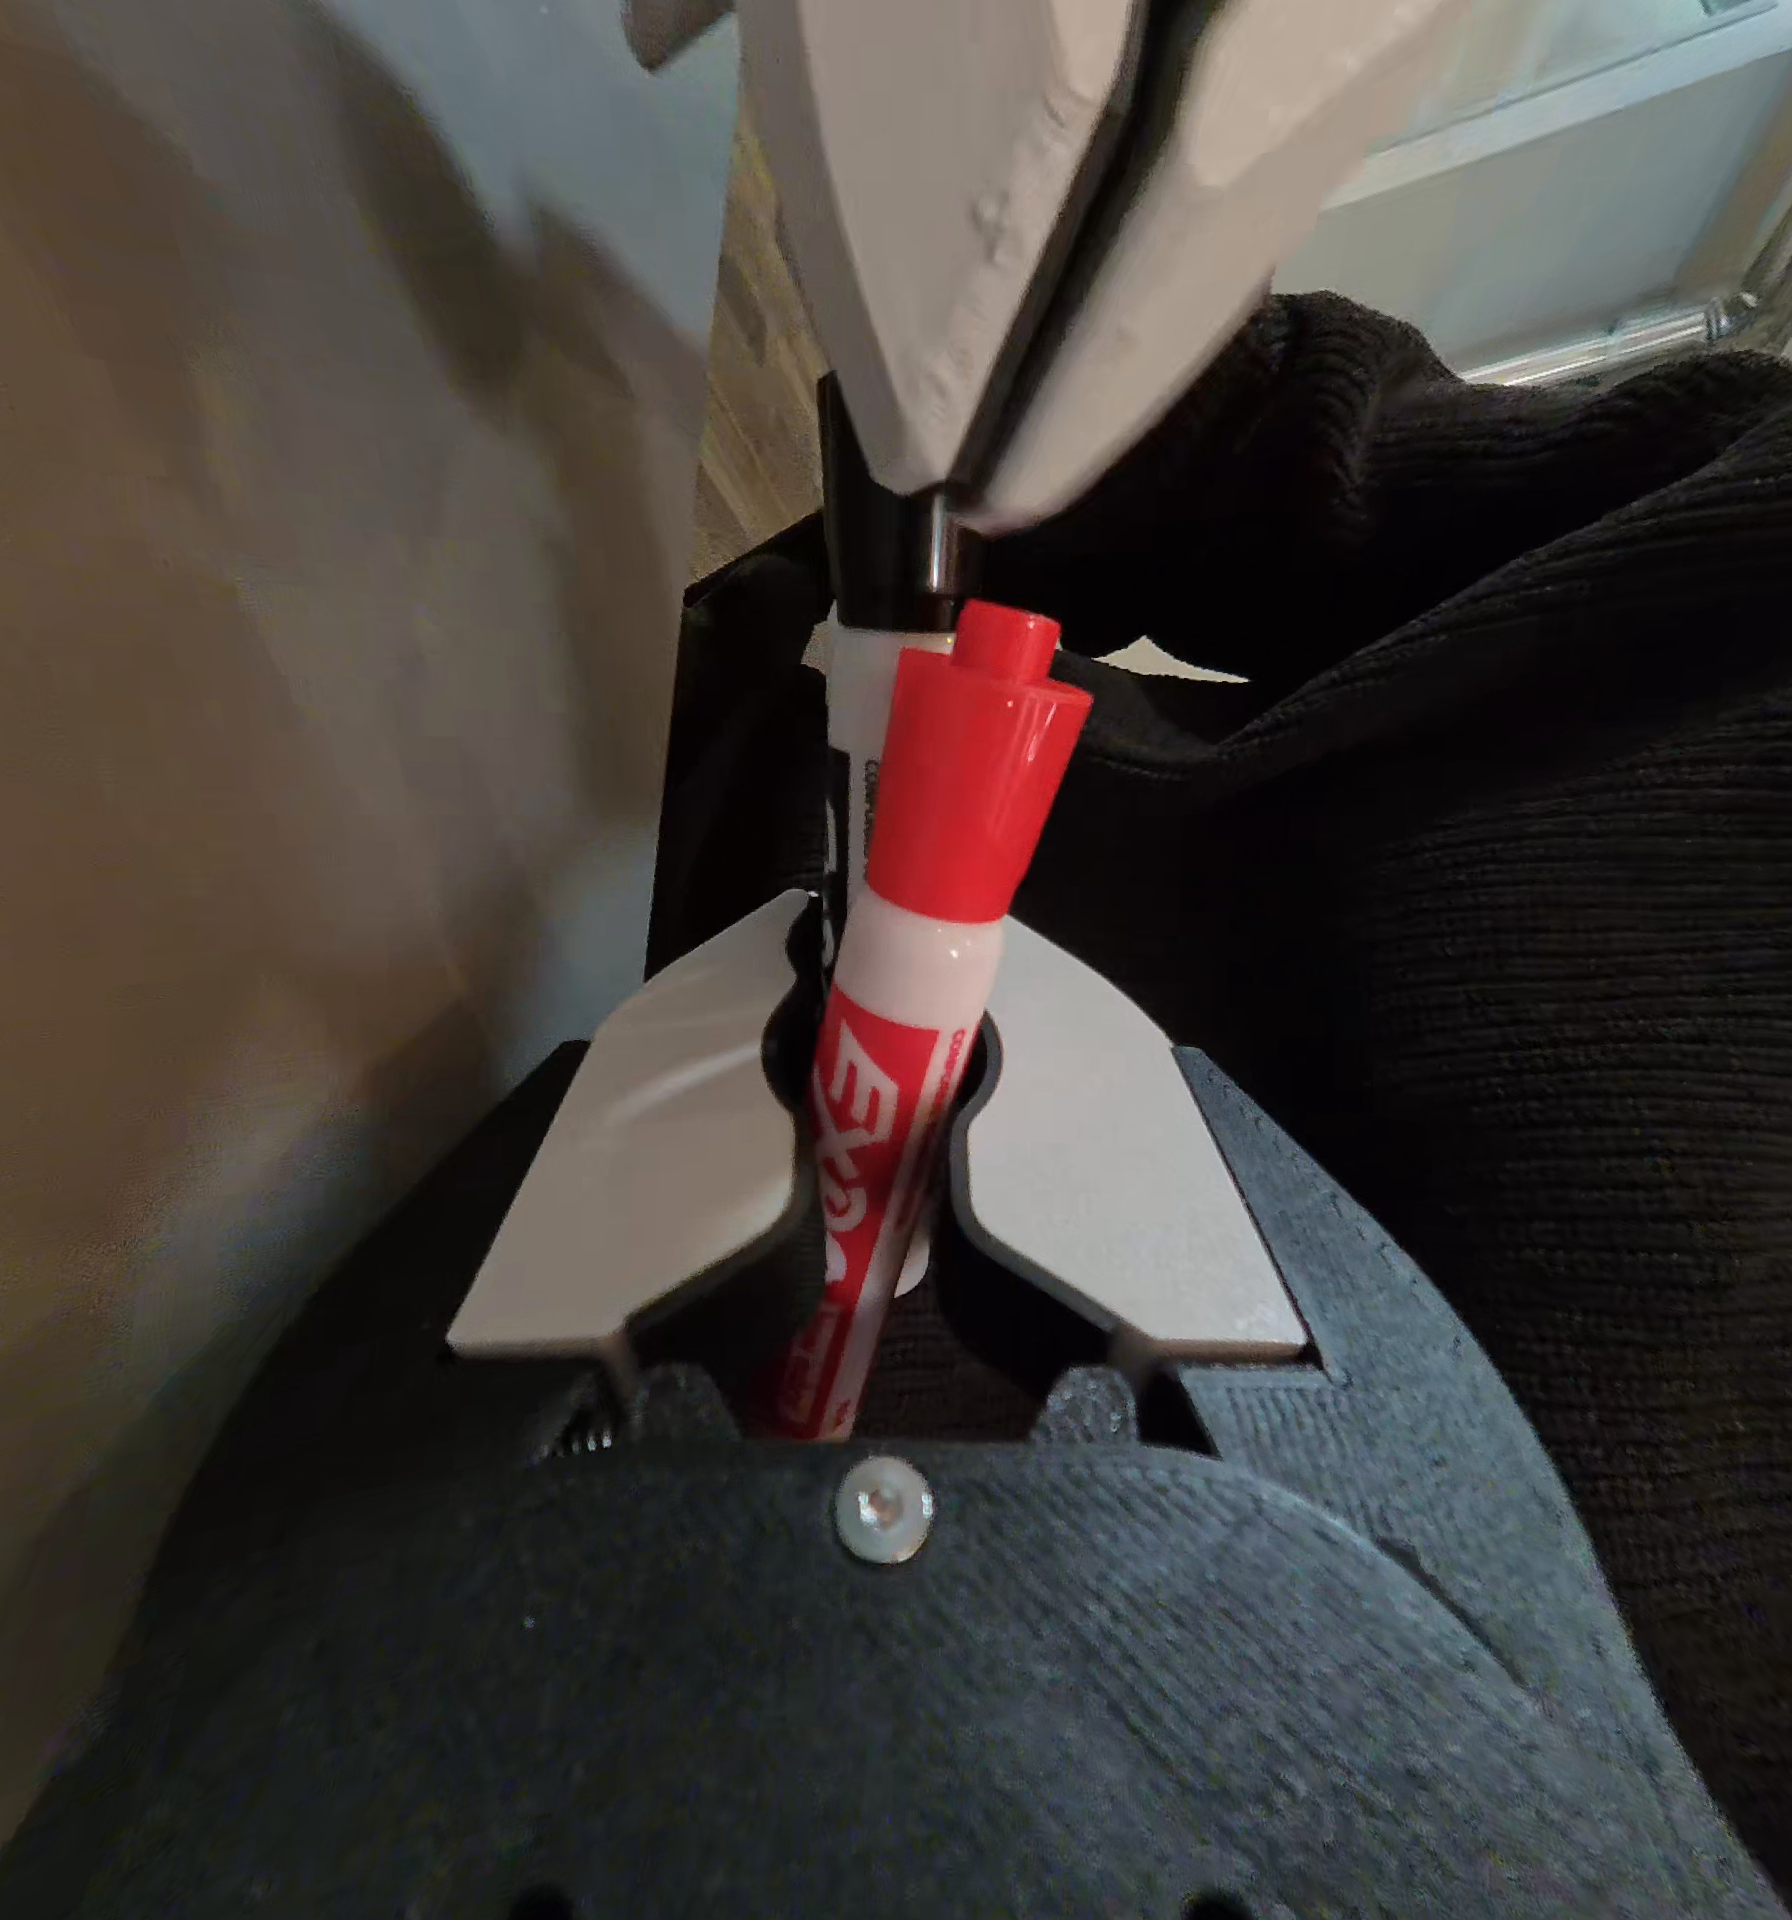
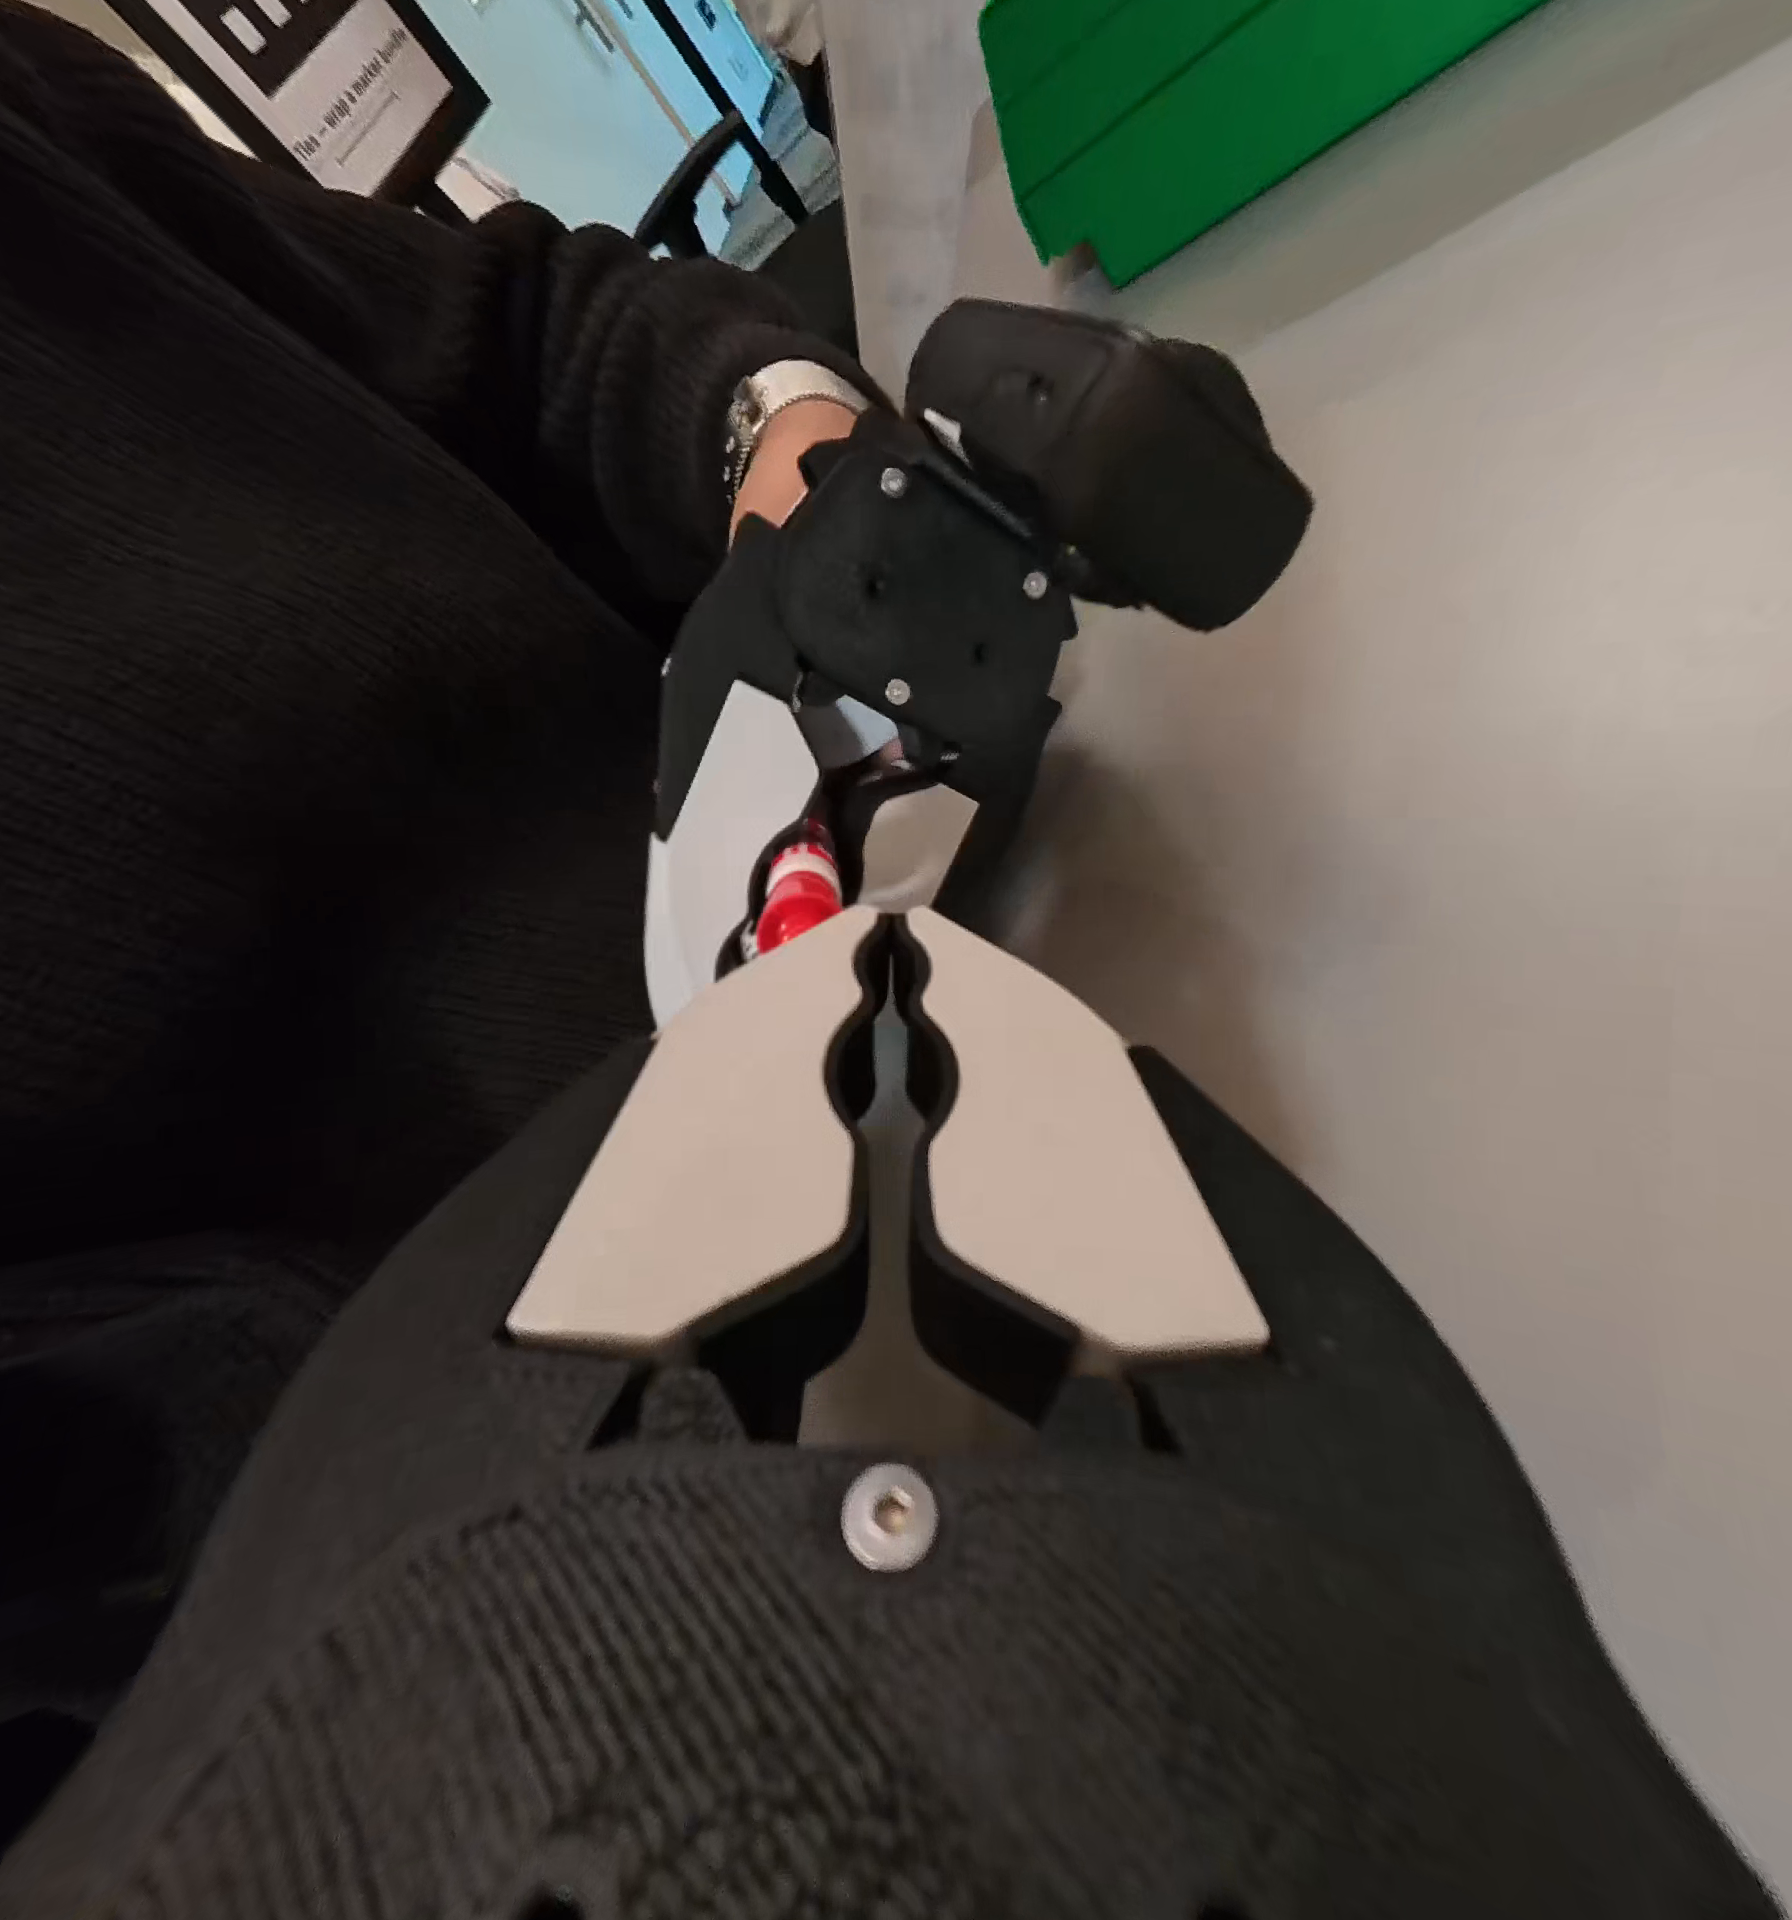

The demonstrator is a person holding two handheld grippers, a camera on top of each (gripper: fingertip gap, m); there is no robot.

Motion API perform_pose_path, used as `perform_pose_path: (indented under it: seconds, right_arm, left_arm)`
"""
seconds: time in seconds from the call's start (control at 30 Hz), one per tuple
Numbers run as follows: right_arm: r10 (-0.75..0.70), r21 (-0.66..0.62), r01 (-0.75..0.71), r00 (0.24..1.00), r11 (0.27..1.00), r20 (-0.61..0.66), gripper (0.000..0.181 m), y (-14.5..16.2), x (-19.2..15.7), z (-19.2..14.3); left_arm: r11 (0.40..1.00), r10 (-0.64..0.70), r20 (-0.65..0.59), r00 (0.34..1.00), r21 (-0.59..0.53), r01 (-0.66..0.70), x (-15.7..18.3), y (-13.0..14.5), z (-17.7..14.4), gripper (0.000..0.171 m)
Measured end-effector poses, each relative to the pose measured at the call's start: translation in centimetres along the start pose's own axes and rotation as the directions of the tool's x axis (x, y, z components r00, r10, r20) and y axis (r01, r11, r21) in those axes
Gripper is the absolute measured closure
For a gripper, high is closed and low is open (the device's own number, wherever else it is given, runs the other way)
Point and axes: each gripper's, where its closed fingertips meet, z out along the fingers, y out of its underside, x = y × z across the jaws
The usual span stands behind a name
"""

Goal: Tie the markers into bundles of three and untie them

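Observation:
My left gripper (image 1: pixel 902 966) is shut on a red-capped marker (image 1: pixel 975 790) that stands up between its fingers. A second marker with a black cap (image 1: pixel 887 561) lies close behind the red one. My right gripper (image 1: pixel 949 499) comes down from above with its fingers together, and its tips touch the end of the black cap. In the right wrist view my right gripper (image 2: pixel 890 925) shows its fingertips meeting, with nothing visible between them. Just beyond them the left gripper (image 2: pixel 809 873) holds the red marker (image 2: pixel 793 904).
A person's black knit sleeve (image 1: pixel 1494 831) fills the right of the left wrist view and the left of the right wrist view (image 2: pixel 248 623). A hand with a silver wristband (image 2: pixel 788 390) holds the left gripper. A green bin (image 2: pixel 1235 125) sits on the grey table (image 2: pixel 1494 831).

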Motion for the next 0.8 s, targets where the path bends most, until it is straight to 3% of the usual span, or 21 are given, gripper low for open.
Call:
perform_pose_path:
  seconds: [0.03,0.1,0.2,0.3,0.37,0.8]
  right_arm:
    - [0.005,0.016,-0.006,1.0,1.0,0.019,0.179,-0.1,-0.3,0.1]
    - [0.023,0.019,-0.024,0.999,1.0,0.047,0.153,-0.1,-0.5,0.4]
    - [0.032,-0.053,-0.03,0.999,0.998,0.043,0.143,1.2,-0.5,1.1]
    - [0.033,-0.129,-0.026,0.998,0.991,0.057,0.145,2.3,-0.8,1.9]
    - [0.01,-0.146,-0.003,0.999,0.989,0.044,0.162,2.4,-0.8,2.2]
    - [0.072,-0.026,-0.071,0.997,0.997,0.04,0.162,1.0,0.4,-0.6]
  left_arm:
    - [1.0,-0.003,0.012,1.0,0.003,0.003,-0.3,0.0,-0.1,0.151]
    - [1.0,-0.017,0.018,1.0,0.007,0.017,-0.6,0.0,-0.1,0.151]
    - [1.0,-0.017,0.022,1.0,0.0,0.017,-0.7,0.0,-0.1,0.151]
    - [1.0,-0.015,0.034,0.999,-0.018,0.016,-0.9,0.4,0.1,0.151]
    - [1.0,-0.02,0.034,0.999,-0.02,0.021,-1.0,0.4,0.2,0.151]
    - [0.999,0.007,0.037,0.999,0.039,-0.008,-0.9,-0.6,-0.6,0.15]
